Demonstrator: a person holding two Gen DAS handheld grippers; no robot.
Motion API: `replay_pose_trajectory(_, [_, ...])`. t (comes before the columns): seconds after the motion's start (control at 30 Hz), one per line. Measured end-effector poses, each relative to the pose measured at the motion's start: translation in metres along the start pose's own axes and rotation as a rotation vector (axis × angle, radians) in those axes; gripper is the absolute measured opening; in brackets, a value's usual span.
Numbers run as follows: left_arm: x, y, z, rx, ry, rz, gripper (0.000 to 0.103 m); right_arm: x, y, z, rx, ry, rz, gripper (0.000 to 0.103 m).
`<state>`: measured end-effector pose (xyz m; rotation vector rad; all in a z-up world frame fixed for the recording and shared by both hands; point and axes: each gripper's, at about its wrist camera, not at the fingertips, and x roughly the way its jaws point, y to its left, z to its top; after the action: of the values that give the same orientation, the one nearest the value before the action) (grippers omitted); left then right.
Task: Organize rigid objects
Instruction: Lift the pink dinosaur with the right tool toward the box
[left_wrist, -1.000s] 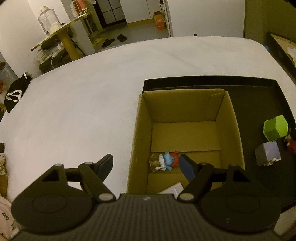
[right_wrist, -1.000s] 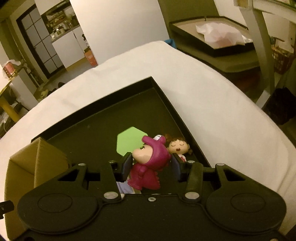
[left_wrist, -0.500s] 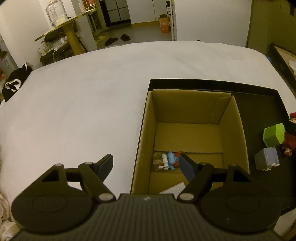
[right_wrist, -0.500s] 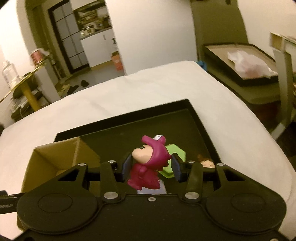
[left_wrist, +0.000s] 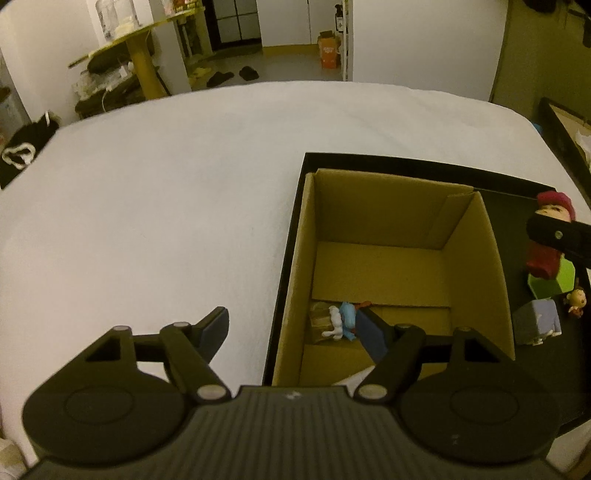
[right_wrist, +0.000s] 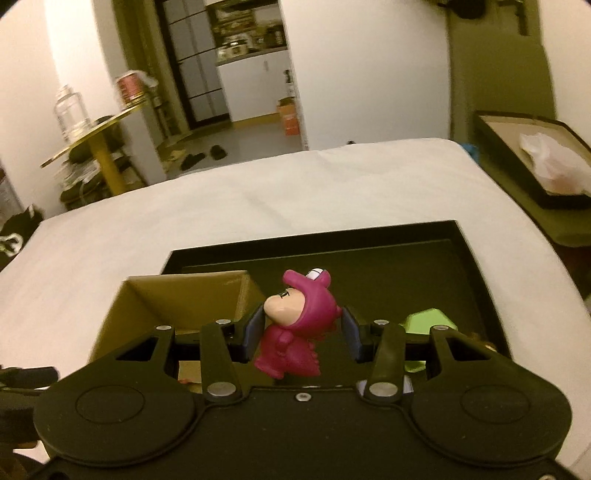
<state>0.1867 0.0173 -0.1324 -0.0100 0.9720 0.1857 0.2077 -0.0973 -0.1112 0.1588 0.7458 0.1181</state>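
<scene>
My right gripper (right_wrist: 301, 334) is shut on a magenta dinosaur-suit figurine (right_wrist: 295, 328) and holds it in the air above the black tray (right_wrist: 424, 258), just right of the open cardboard box (right_wrist: 177, 295). The figurine also shows in the left wrist view (left_wrist: 546, 236). My left gripper (left_wrist: 291, 325) is open and empty over the box's near left wall (left_wrist: 295, 280). A blue and white figure (left_wrist: 338, 319) lies on the box floor. A green hexagonal block (left_wrist: 554, 282), a lilac cube (left_wrist: 537, 323) and a small doll (left_wrist: 576, 301) stand in the tray.
The tray sits on a white-covered surface (left_wrist: 166, 192) that stretches left and back. A second dark tray with white paper (right_wrist: 543, 166) lies off to the right. A yellow side table (left_wrist: 136, 55) with jars stands beyond the far edge.
My right gripper has lifted the magenta figurine up from the tray and carried it left toward the box. My left gripper stays open and has shifted slightly.
</scene>
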Motion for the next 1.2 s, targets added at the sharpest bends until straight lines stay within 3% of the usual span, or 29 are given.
replay_pose_trajectory(0.17, [0.004,0.008,0.000,-0.031,0.006,-0.036,0.073,0.003,0.022,0.004,-0.051,0.008,0.026,0.045])
replay_pose_trajectory(0.37, [0.012,0.014,-0.001,-0.047,0.031,-0.077,0.064,0.007,0.042,0.006,-0.097,0.026,0.046,0.045])
replay_pose_trajectory(0.6, [0.023,0.023,-0.003,-0.084,0.072,-0.129,0.022,0.011,0.061,0.007,-0.137,0.052,0.065,0.045])
replay_pose_trajectory(0.73, [0.027,0.029,-0.004,-0.106,0.076,-0.140,0.012,0.015,0.074,0.008,-0.166,0.069,0.078,0.045])
replay_pose_trajectory(1.2, [0.033,0.041,-0.006,-0.148,0.075,-0.179,0.011,0.024,0.114,0.013,-0.218,0.111,0.170,0.047])
